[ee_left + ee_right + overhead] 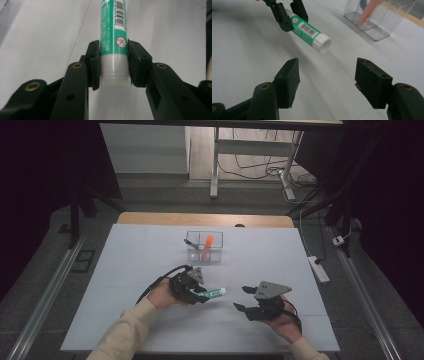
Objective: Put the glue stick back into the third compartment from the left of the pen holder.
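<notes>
Here the left hand-held gripper (199,295) clamps a green-and-white glue stick (214,293) by its white base end; in the left gripper view both pads (93,65) press flat against the tube (113,37), one on each side. The stick is held clear of the white table (125,270), its long axis roughly level and running from the left jaws toward 3 o'clock in the high view — that is, straight at the other hand. The free end, a white cap, leads.

The right hand-held gripper (243,299) stands wide and empty, with nothing between its jaws. It lies just at 3 o'clock of the cap, near but apart. In the right gripper view the glue stick (310,31) hangs at 11 o'clock above the open jaws, cap end (323,44) foremost and tilted slightly down toward them.

The relation that governs the next move, as judged: cap and right jaws face each other along one line, so the right hand-held gripper is the nearer one to take the cap — a short advance along the stick's axis would bring the pads either side of it.

A clear divided box (204,247) holding an orange pen (207,242) sits at 12 o'clock, well apart.
</notes>
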A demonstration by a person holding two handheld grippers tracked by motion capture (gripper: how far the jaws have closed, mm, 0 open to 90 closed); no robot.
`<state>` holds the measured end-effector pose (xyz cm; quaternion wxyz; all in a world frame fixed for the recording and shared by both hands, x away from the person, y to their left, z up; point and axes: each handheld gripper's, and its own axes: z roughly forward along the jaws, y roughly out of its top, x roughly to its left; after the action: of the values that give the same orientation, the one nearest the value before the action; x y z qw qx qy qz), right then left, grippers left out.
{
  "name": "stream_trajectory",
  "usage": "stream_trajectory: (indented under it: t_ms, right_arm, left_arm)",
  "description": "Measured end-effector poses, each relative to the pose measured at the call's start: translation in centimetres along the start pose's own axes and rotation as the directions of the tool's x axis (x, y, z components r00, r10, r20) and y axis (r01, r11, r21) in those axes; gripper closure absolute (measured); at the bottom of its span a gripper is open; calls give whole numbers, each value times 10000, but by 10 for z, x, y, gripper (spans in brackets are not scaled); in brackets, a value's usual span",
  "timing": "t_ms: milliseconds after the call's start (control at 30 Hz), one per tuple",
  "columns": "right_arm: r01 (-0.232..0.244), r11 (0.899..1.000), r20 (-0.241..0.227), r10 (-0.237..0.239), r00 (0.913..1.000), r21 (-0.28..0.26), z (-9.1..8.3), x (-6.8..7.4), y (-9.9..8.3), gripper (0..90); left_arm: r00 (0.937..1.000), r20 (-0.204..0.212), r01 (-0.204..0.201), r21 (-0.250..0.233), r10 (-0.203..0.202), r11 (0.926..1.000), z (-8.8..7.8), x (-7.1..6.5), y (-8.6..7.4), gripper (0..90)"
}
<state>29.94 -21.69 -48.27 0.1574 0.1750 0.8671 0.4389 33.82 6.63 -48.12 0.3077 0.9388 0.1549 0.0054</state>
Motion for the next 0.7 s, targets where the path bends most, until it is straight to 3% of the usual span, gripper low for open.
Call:
stream_trajectory:
  t_ms: [700]
  right_arm:
    - [823, 9954, -303, -808, 9963, 498, 26, 10, 22, 361]
  left_arm:
    - [9996, 148, -230, 191, 227, 9996, 10, -7, 9, 645]
